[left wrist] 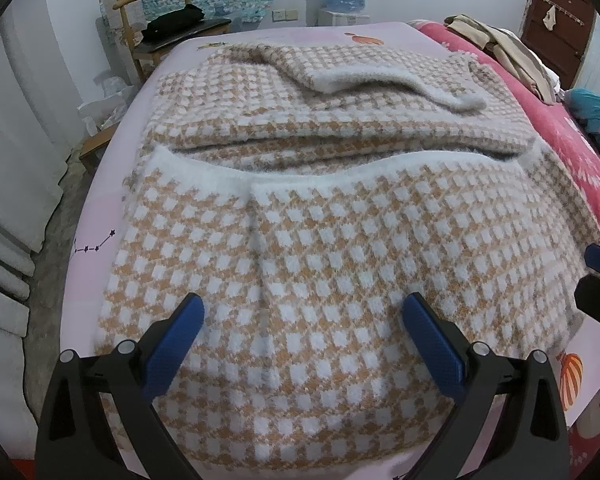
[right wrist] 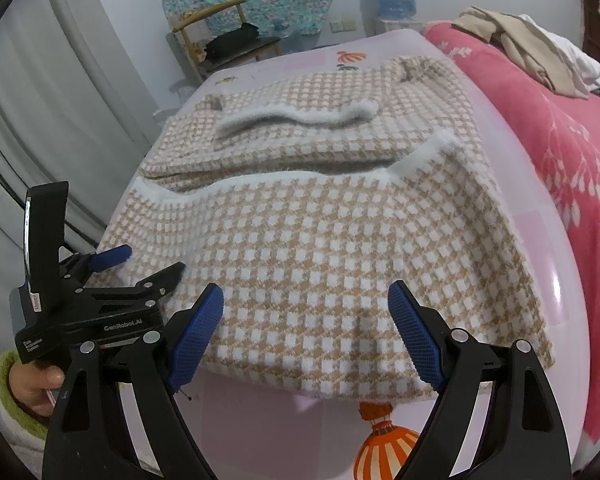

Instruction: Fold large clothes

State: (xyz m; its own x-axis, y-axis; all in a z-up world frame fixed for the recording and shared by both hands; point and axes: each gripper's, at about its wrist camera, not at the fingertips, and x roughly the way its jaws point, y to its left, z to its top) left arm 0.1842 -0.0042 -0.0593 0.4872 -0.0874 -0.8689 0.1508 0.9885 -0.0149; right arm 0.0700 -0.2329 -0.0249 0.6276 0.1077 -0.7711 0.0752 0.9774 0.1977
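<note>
A big knitted sweater (left wrist: 300, 240) in tan and white checks lies on the pink bed sheet (left wrist: 100, 248), with its near part folded up over the far part and a fuzzy white hem across the middle. My left gripper (left wrist: 302, 306) hovers open above the near fold, nothing between its blue pads. In the right wrist view the same sweater (right wrist: 320, 240) fills the centre. My right gripper (right wrist: 306, 294) stands open over its near edge, holding nothing. The left gripper (right wrist: 140, 260) shows at the left, held by a hand in a green cuff.
A red floral blanket (right wrist: 560, 152) covers the bed's right side, with beige clothes (right wrist: 520, 48) piled on it. A wooden chair (left wrist: 168, 28) with a black item stands behind the bed by the wall. White curtains (left wrist: 12, 160) hang at the left.
</note>
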